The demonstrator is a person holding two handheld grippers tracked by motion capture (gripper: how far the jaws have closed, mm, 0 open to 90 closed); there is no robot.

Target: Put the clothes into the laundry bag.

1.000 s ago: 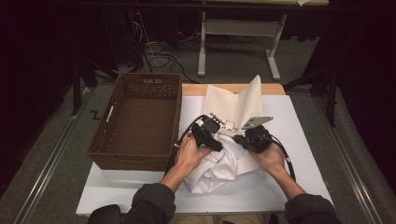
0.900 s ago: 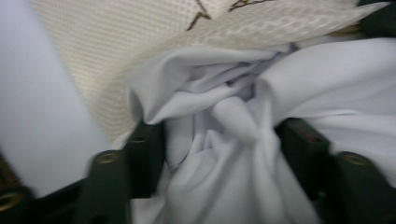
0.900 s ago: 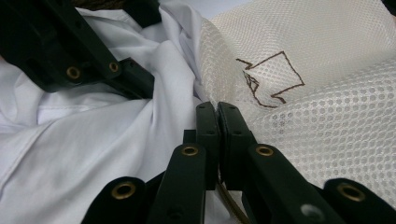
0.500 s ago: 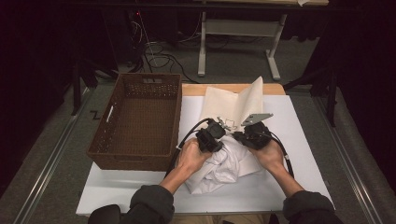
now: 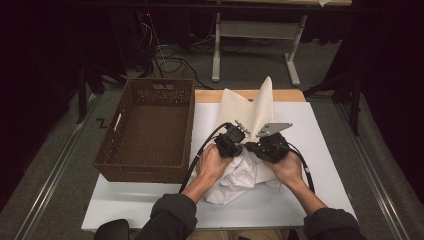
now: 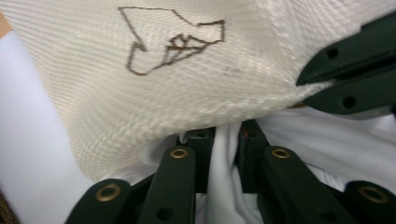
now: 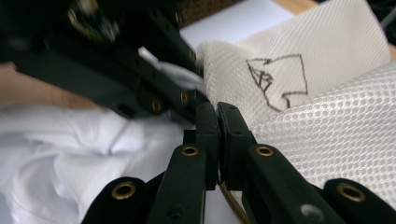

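Currently stuffing white garment (image 5: 240, 175) into cream mesh bag (image 5: 250, 112) at table (image 5: 320, 150) centre. Left gripper (image 6: 223, 140) just closed, pinching a garment fold for pushing in. Right gripper (image 7: 217, 140) clamped on bag's rim, holding mouth up and open. Basket (image 5: 150, 130) alongside.

Probably lab: floor cables (image 5: 170, 60).
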